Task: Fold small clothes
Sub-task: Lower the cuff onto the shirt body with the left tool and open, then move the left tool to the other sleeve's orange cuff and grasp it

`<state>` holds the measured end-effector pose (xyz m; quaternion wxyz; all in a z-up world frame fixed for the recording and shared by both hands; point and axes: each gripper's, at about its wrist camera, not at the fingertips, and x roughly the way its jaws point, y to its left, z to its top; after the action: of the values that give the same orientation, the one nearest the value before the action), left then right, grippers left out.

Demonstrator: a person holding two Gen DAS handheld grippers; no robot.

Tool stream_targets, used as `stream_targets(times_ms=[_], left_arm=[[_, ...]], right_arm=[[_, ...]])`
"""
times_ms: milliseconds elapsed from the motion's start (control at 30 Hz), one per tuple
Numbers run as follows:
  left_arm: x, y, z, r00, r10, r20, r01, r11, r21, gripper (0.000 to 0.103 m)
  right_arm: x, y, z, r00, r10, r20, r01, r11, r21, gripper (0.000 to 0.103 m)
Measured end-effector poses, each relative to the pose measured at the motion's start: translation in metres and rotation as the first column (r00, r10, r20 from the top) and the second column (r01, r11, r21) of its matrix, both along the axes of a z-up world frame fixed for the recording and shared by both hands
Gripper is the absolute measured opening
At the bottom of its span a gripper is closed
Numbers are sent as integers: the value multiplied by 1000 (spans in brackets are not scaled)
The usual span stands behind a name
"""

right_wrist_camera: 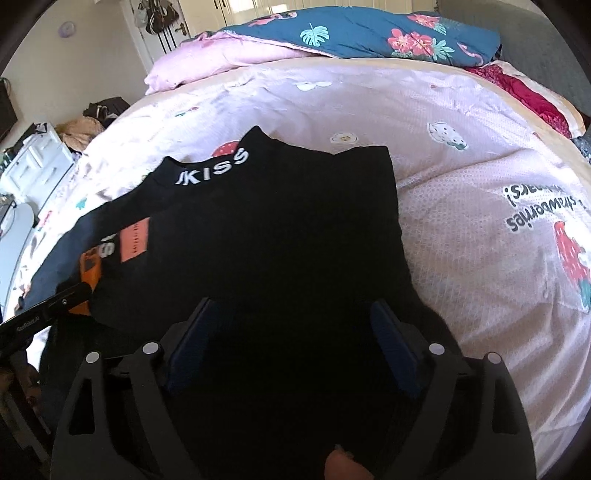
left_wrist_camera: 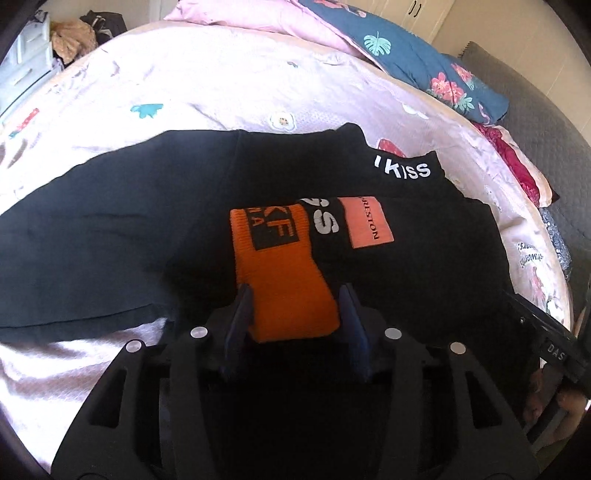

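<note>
A black garment point(left_wrist_camera: 147, 229) with white "KISS" lettering and orange patches lies spread on the bed. It also shows in the right wrist view point(right_wrist_camera: 280, 221). Its orange ribbed cuff point(left_wrist_camera: 284, 273) lies folded over the black body. My left gripper point(left_wrist_camera: 295, 295) has its blue fingers on either side of the cuff's near end, apart by the cuff's width; I cannot tell whether they grip it. My right gripper point(right_wrist_camera: 291, 310) is wide open over the black cloth near the garment's right edge. The left gripper's body point(right_wrist_camera: 48, 310) shows at the left of the right wrist view.
The bed has a pink strawberry-print cover point(right_wrist_camera: 480, 177). A blue floral quilt point(right_wrist_camera: 369, 33) and a pink pillow point(right_wrist_camera: 207, 62) lie at the head. A red cloth point(left_wrist_camera: 517, 162) lies at the bed's right edge. White drawers point(right_wrist_camera: 33, 162) stand left of the bed.
</note>
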<state>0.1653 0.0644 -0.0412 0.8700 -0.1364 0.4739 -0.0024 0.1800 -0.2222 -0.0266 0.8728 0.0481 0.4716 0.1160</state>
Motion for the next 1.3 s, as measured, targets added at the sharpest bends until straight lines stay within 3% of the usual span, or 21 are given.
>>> stream_targets(times_ms=[100, 200, 333, 833, 1133, 1300], left_arm=[[-8, 2, 4, 1000, 20, 4, -20, 1000, 9, 42], [-20, 8, 10, 999, 38, 22, -38, 999, 8, 56], [-32, 18, 18, 996, 84, 39, -85, 996, 28, 95], [-73, 76, 29, 972, 227, 56, -227, 974, -4, 94], [-96, 119, 34, 936, 345, 73, -341, 938, -52, 94], [-107, 140, 37, 914, 398, 78, -396, 917, -42, 94]], right_arm=[[-8, 3, 4, 1000, 4, 10, -4, 1000, 4, 96], [-16, 9, 9, 1000, 13, 23, -13, 1000, 2, 98], [-26, 19, 17, 998, 32, 45, -32, 999, 2, 99], [-46, 83, 49, 982, 153, 107, -154, 988, -2, 99], [-57, 142, 62, 948, 288, 136, -285, 958, -40, 99], [-61, 170, 67, 925, 353, 141, -350, 936, -49, 99]])
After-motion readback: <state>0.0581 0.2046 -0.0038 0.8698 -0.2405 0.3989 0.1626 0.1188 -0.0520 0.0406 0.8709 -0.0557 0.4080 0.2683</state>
